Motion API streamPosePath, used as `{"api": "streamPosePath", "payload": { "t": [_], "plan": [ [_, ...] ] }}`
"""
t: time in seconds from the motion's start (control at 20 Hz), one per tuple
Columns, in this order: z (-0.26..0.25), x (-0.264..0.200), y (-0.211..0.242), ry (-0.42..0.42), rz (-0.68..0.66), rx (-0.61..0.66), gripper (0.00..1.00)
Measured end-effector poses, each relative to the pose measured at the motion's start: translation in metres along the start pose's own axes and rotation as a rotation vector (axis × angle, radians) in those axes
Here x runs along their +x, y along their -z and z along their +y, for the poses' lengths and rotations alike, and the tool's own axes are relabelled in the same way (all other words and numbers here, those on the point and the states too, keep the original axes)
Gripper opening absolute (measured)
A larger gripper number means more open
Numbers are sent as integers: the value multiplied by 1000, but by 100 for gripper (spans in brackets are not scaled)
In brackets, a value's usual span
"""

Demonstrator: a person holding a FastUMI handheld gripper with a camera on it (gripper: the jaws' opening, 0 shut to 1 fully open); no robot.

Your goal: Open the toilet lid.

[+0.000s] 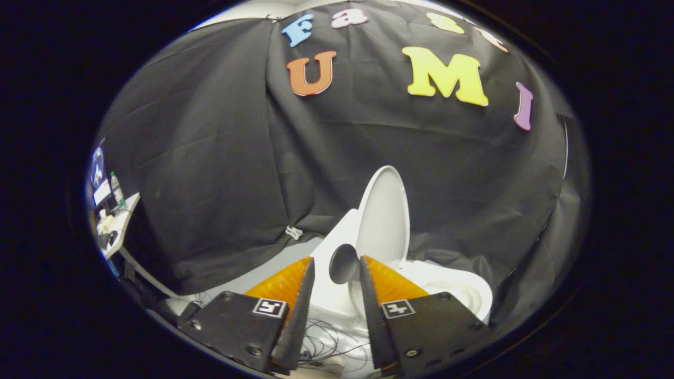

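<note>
Already the toilet lid [386, 213] is seen lifted up, standing at about 1 o'clock just beyond the gripper [337, 263], whose fingers are parted with nothing held, so little seems left.

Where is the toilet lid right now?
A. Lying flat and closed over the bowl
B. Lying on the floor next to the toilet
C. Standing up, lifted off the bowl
C. The white toilet lid stands upright beyond the fingertips, with the open bowl showing beside it; the gripper is open, its fingers apart and pressing on nothing.
</note>
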State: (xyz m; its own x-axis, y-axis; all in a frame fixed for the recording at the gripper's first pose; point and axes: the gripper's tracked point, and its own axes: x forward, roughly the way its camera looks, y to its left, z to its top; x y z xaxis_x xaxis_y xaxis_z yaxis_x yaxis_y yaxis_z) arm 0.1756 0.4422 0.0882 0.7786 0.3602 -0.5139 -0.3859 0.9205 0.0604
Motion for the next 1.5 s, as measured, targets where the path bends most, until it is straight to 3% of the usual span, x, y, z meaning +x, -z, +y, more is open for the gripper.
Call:
{"api": "streamPosePath", "payload": {
  "t": [0.15,0.2,0.7,0.9,1.15,1.5],
  "plan": [
    [-3,-9,8,-26,-16,7,88],
    [-7,-13,10,-30,-24,22,93],
    [-91,-78,35,6,-180,67,95],
    [-139,-102,52,56,-261,53,97],
    [-182,-124,84,114,-333,24,98],
    [-236,-158,136,166,-416,96,98]
  ]
}}
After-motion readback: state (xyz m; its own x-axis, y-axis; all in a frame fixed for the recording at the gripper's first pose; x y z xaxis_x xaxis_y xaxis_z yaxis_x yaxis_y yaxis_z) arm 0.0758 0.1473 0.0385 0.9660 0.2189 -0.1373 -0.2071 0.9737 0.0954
